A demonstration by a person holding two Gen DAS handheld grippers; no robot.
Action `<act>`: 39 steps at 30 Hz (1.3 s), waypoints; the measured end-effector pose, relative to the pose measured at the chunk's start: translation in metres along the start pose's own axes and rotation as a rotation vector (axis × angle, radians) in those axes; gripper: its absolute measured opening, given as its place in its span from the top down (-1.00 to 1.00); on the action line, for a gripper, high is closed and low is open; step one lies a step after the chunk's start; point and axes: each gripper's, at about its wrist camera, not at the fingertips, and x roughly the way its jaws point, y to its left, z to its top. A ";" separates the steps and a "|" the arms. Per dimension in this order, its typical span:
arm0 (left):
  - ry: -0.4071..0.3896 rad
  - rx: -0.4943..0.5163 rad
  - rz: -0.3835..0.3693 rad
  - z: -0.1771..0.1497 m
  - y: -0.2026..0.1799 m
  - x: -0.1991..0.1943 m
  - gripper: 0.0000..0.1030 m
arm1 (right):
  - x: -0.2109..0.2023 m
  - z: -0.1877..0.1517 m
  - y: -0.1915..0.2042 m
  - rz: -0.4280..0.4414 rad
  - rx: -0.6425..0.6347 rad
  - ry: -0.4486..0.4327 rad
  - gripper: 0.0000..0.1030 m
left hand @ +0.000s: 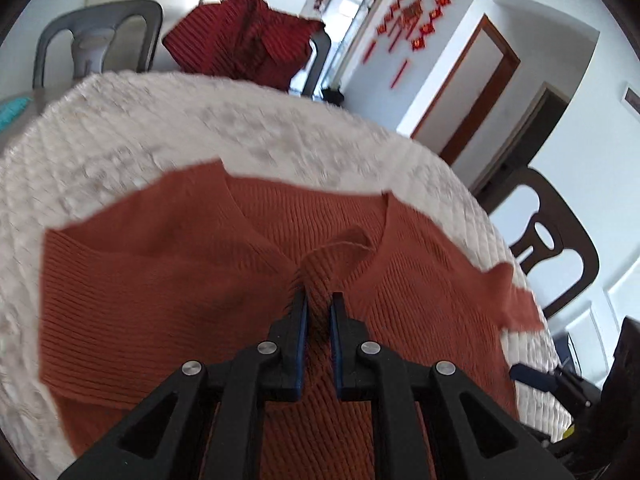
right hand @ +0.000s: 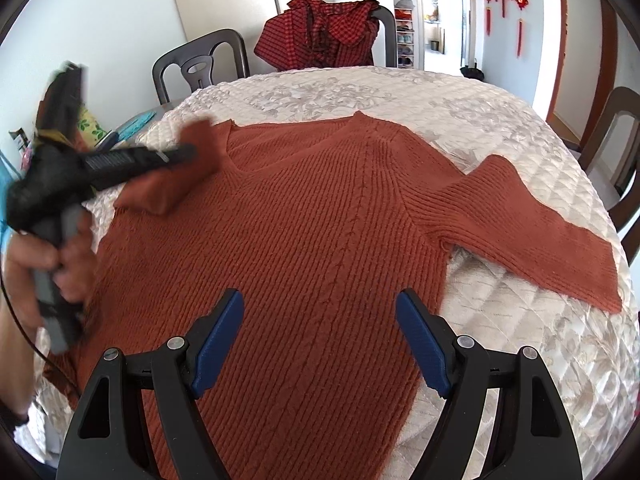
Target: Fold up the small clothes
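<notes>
Left tongs [left hand: 319,300] angled down pinch the sweater [right hand: 304,220] sleeve; right tongs [right hand: 320,300] hover spread apart.

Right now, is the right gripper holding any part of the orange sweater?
No, the right gripper hovers with jaws wide apart above the orange sweater, touching nothing.

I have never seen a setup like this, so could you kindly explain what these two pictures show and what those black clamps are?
A person holds a hand-operated two-finger gripper in each hand; each picture comes from a fisheye camera on one gripper. A rust-orange sweater lies flat on a table under a quilted white cover. The left gripper is shut on a pinch of the sweater, apparently its sleeve. The right gripper is open above the sweater's body, holding nothing. A red checked garment hangs over a chair behind.
</notes>
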 end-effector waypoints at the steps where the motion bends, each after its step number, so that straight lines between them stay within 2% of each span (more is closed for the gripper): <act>1: 0.004 0.002 -0.010 -0.003 -0.003 -0.004 0.70 | 0.000 0.000 0.000 0.003 0.003 -0.001 -0.52; 3: -0.015 -0.001 -0.044 -0.004 -0.003 -0.019 0.44 | -0.001 0.004 0.000 0.011 0.007 -0.006 -0.52; 4: -0.037 -0.003 -0.052 -0.005 -0.004 -0.029 0.21 | -0.001 0.005 0.000 0.016 0.009 -0.009 -0.52; 5: -0.068 -0.003 -0.054 -0.005 -0.002 -0.041 0.11 | -0.001 0.008 0.000 0.028 0.017 -0.014 -0.52; 6: -0.095 -0.005 -0.045 -0.005 0.002 -0.051 0.10 | -0.001 0.011 0.001 0.041 0.024 -0.017 -0.52; 9: -0.146 -0.025 0.025 -0.003 0.022 -0.078 0.10 | 0.004 0.023 0.004 0.100 0.044 -0.022 -0.30; 12: -0.145 -0.046 0.176 0.000 0.050 -0.085 0.10 | 0.016 0.038 0.012 0.159 0.060 -0.016 -0.10; 14: -0.117 -0.085 0.220 0.000 0.069 -0.082 0.10 | 0.030 0.050 0.020 0.186 0.054 0.004 -0.01; 17: -0.094 -0.121 0.252 -0.007 0.087 -0.076 0.10 | 0.054 0.065 0.031 0.240 0.049 0.040 0.10; 20: -0.056 -0.125 0.247 -0.018 0.094 -0.068 0.11 | 0.083 0.076 0.040 0.255 0.052 0.096 0.31; 21: -0.050 -0.119 0.245 -0.020 0.093 -0.066 0.11 | 0.090 0.077 0.041 0.263 0.061 0.114 0.50; 23: -0.054 -0.098 0.248 -0.022 0.092 -0.067 0.11 | 0.096 0.078 0.044 0.271 0.058 0.117 0.64; 24: -0.054 -0.093 0.240 -0.021 0.090 -0.068 0.11 | 0.097 0.081 0.046 0.274 0.051 0.114 0.79; 26: -0.063 -0.075 0.248 -0.017 0.086 -0.064 0.11 | 0.092 0.086 0.045 0.289 0.061 0.095 0.80; 29: -0.078 -0.056 0.257 -0.014 0.084 -0.066 0.11 | 0.076 0.095 0.040 0.277 0.061 0.021 0.80; 31: -0.076 -0.057 0.255 -0.014 0.085 -0.067 0.11 | 0.080 0.095 0.034 0.240 0.063 0.027 0.80; 33: -0.073 -0.057 0.251 -0.015 0.083 -0.069 0.11 | 0.094 0.089 0.024 0.197 0.076 0.077 0.78; 35: -0.085 -0.045 0.242 -0.017 0.078 -0.074 0.11 | 0.095 0.086 0.017 0.221 0.110 0.096 0.74; 36: -0.092 -0.035 0.240 -0.017 0.075 -0.076 0.11 | 0.091 0.085 0.014 0.226 0.120 0.080 0.67; 39: -0.117 0.009 0.239 -0.016 0.062 -0.079 0.11 | 0.074 0.085 0.017 0.212 0.109 0.012 0.66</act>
